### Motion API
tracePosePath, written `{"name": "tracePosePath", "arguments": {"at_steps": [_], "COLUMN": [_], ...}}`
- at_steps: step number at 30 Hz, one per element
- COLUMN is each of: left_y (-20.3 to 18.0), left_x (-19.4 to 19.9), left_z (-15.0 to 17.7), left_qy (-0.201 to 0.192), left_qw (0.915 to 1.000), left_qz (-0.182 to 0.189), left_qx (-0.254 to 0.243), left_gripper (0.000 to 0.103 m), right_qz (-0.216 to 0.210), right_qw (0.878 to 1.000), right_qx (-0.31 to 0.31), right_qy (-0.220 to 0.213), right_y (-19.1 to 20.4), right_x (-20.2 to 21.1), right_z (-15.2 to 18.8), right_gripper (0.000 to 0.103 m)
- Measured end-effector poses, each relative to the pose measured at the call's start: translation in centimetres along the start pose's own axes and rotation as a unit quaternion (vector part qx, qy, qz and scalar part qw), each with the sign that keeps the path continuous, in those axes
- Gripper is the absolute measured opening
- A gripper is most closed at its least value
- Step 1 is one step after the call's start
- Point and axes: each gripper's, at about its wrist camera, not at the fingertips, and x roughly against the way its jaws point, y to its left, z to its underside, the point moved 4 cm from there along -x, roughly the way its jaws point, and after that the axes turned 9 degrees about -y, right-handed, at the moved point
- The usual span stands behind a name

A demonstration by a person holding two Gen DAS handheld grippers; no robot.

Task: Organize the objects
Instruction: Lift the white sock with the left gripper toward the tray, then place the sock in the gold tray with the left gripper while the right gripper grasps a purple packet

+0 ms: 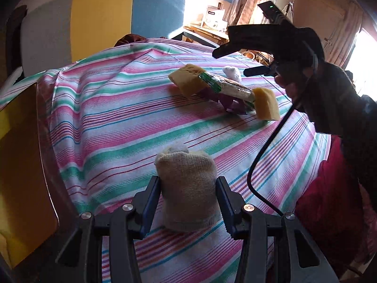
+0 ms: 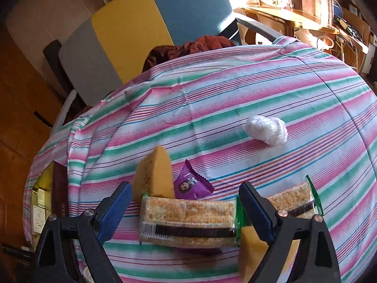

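Note:
In the left wrist view my left gripper [image 1: 187, 186] is shut on a beige rolled sock [image 1: 188, 188], which stands upright on the striped tablecloth [image 1: 106, 118]. Farther back lies a pile: two yellow sponges [image 1: 188, 80] [image 1: 266, 103], a cracker pack [image 1: 226, 87] and a purple snack packet [image 1: 226, 101]. My right gripper [image 1: 238, 61] hangs over that pile. In the right wrist view the right gripper [image 2: 186, 188] is open, with a cracker pack [image 2: 188, 219] lying between its fingers, untouched. A second cracker pack [image 2: 294, 200], sponges [image 2: 153, 176] [image 2: 252, 247] and the purple packet [image 2: 190, 184] lie around it.
A crumpled white plastic ball [image 2: 266, 129] lies behind the pile. A yellow, blue and grey cushioned seat [image 2: 141, 28] and a maroon cloth [image 2: 200, 44] are beyond the table's far edge. A yellow box [image 1: 21, 165] stands at the left. A black cable [image 1: 264, 153] hangs from the right gripper.

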Motion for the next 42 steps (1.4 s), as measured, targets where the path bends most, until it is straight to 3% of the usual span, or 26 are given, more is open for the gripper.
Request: {"name": "tracePosePath", "arguments": {"at_steps": [2,7,12,16,19,25,29,40,41,42], "left_y": [0.1,0.5,0.7,0.9,1.0,1.2,1.2,2.0,2.2,2.4], "left_x": [0.2,0.7,1.4,2.1,2.7,3.7,4.5,7.3,7.5,7.8], "left_z": [0.2,0.5,1.0,1.5,1.8,2.3,2.1,1.8,1.8,1.7], "left_qy": [0.0,0.0,-0.001,0.001,-0.001,-0.006,-0.014,-0.036,-0.038,-0.04], "left_qw": [1.0,1.0,0.9999,0.9999,0.9999,0.9998,0.9997,0.9987,0.9985,0.9983], "left_qz": [0.0,0.003,0.001,-0.004,-0.007,-0.011,-0.011,-0.015,-0.016,-0.017], "left_qx": [0.0,0.006,0.011,0.013,0.014,0.017,0.019,0.033,0.036,0.039], "left_gripper": [0.049,0.049,0.049,0.048,0.048,0.048,0.048,0.048,0.048,0.048], "right_qz": [-0.002,-0.058,-0.157,-0.177,-0.153,-0.1,-0.089,-0.085,-0.076,-0.064], "right_qw": [1.0,0.997,0.983,0.982,0.987,0.992,0.993,0.988,0.987,0.987], "right_qx": [-0.009,-0.002,-0.03,-0.031,-0.028,0.002,0.015,0.044,0.05,0.058], "right_qy": [0.024,0.044,0.087,0.058,0.033,0.074,0.073,0.124,0.131,0.137], "right_y": [-0.3,1.8,4.0,4.7,4.3,4.0,4.2,4.9,5.0,5.1], "right_x": [-1.0,0.7,2.1,3.9,5.0,3.9,3.8,2.3,2.0,1.6], "right_z": [0.8,3.2,6.4,6.9,7.0,9.3,9.5,11.3,11.6,11.8], "right_gripper": [0.093,0.092,0.089,0.089,0.088,0.079,0.079,0.079,0.076,0.061]}}
